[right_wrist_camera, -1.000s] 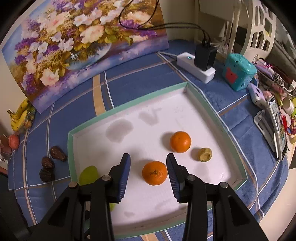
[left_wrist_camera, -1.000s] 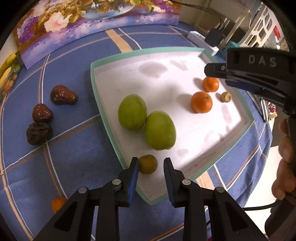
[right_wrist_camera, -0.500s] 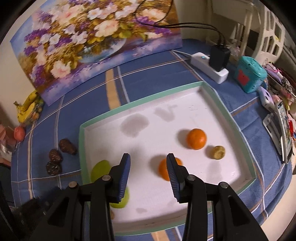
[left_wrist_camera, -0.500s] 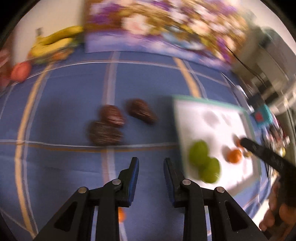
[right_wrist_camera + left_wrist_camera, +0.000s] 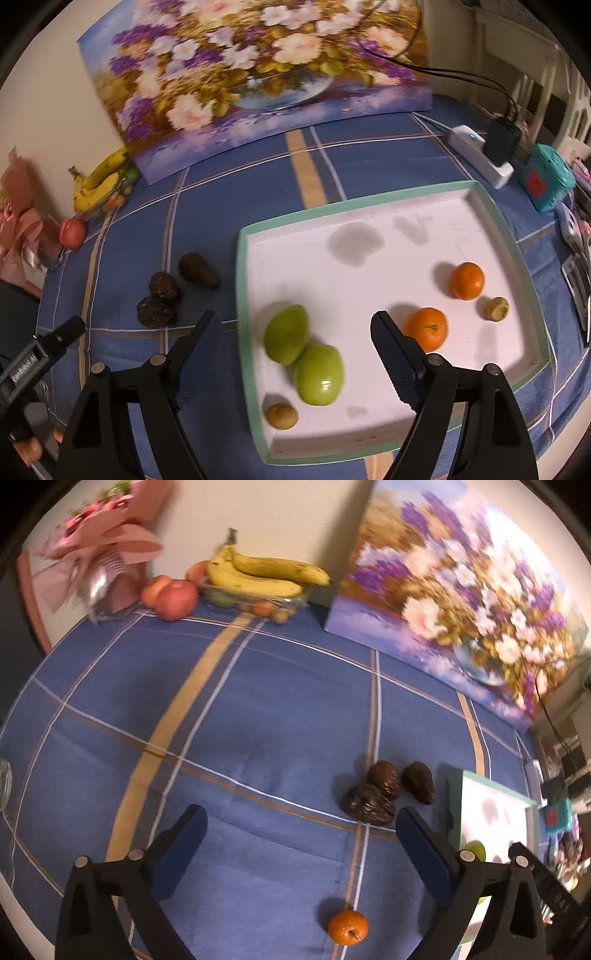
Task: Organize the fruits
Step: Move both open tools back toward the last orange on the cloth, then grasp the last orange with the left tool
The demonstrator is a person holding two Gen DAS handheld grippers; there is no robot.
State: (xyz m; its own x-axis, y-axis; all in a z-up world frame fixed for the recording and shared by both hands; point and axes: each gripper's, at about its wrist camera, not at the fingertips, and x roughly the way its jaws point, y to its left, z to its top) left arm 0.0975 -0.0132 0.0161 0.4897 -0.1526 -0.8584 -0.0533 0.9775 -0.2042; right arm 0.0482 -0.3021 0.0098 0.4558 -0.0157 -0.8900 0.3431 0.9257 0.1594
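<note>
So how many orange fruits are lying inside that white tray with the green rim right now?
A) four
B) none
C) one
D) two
D: the right wrist view shows two orange fruits on the white floor of the tray, near its right side; a third orange one lies outside it on the blue tablecloth, seen by the left wrist camera.

light: dim, warm | blur: painting [image 5: 461, 602] smeared, perhaps motion | edges: fisheye bend, dark corners | shadows: soft
</note>
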